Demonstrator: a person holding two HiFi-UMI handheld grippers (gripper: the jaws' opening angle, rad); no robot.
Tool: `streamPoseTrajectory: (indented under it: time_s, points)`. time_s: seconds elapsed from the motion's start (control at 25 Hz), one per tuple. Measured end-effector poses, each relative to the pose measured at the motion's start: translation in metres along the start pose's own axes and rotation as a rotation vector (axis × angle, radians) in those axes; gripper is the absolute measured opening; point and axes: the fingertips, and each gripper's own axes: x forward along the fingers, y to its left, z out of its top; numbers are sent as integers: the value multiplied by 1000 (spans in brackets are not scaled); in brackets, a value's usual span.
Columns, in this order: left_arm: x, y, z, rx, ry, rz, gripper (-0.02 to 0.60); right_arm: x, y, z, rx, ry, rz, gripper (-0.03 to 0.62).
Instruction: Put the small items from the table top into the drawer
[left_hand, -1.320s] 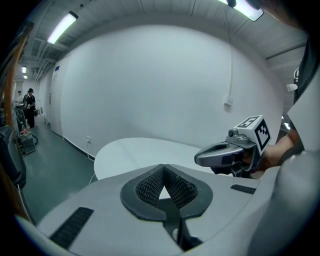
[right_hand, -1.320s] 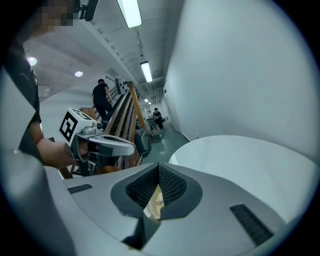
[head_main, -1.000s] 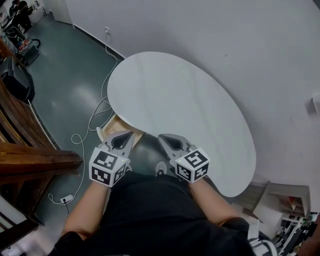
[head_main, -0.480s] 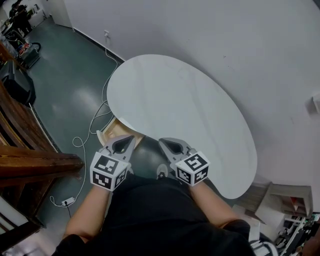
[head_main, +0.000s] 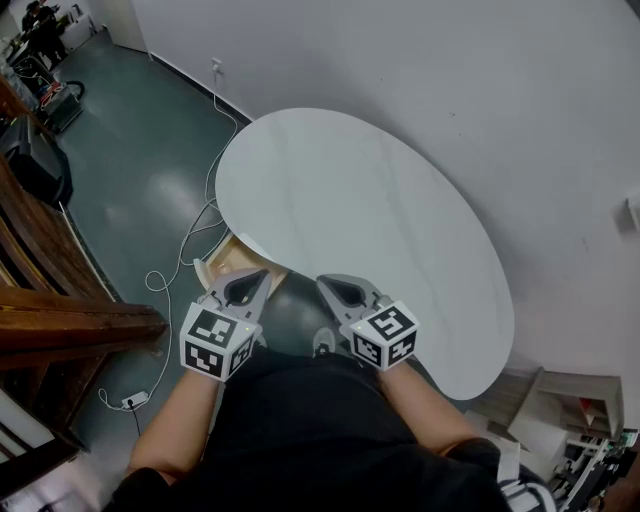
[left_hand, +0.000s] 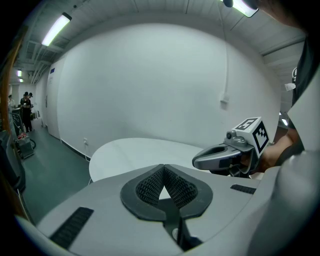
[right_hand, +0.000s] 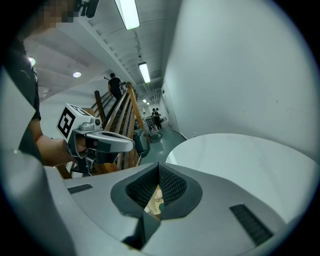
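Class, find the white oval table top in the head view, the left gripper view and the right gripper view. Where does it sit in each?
Head view: the table top fills the centre.
Left gripper view: just below centre, slightly left.
Right gripper view: lower right.
Shared landmark: the white wall behind it.

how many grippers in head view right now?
2. Left gripper at lower left, right gripper just right of it, both shut with nothing held, tips near the edge of the white table. None seems hidden.
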Motion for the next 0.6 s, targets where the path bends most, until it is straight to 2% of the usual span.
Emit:
streamPoseTrajectory:
  time_s: [0.6]
  points:
    - [1, -1, 0, 5, 2, -3, 15, 3, -1, 0, -2, 9, 12, 9]
